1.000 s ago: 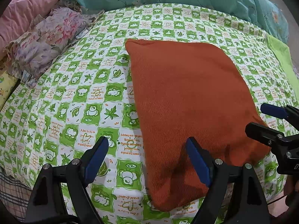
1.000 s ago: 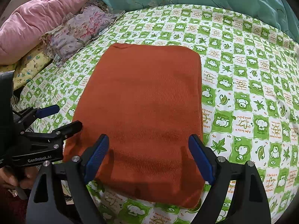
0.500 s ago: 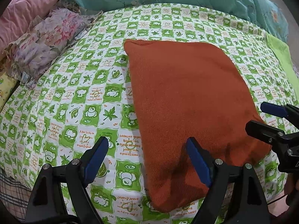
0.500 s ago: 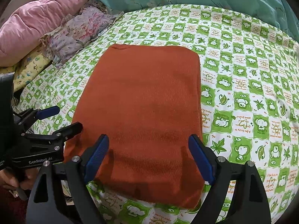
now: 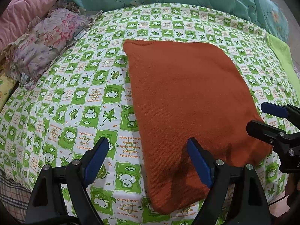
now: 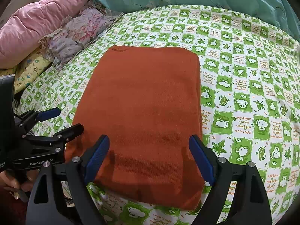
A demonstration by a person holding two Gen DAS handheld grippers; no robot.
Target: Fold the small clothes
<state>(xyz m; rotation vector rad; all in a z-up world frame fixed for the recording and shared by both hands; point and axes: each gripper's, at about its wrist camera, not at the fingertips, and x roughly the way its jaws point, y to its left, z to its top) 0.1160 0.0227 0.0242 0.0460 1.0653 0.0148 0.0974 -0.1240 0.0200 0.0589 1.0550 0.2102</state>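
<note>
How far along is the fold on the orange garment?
Done: the orange garment lies flat as a tidy rectangle on the green checked sheet. In hand: nothing; the left gripper and right gripper both hover at its near edge, jaws open. Left: possibly another fold, or putting it away; no other clothes clearly waiting.

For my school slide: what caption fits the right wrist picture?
Open right hand-held gripper above a folded orange garment on a green checked bedsheet.

Both wrist cameras look steeply down from the bed's (image 5: 56,97) near edge, close in, sharing the folded orange cloth (image 5: 183,101) and the pillows (image 6: 37,30) beyond.
</note>
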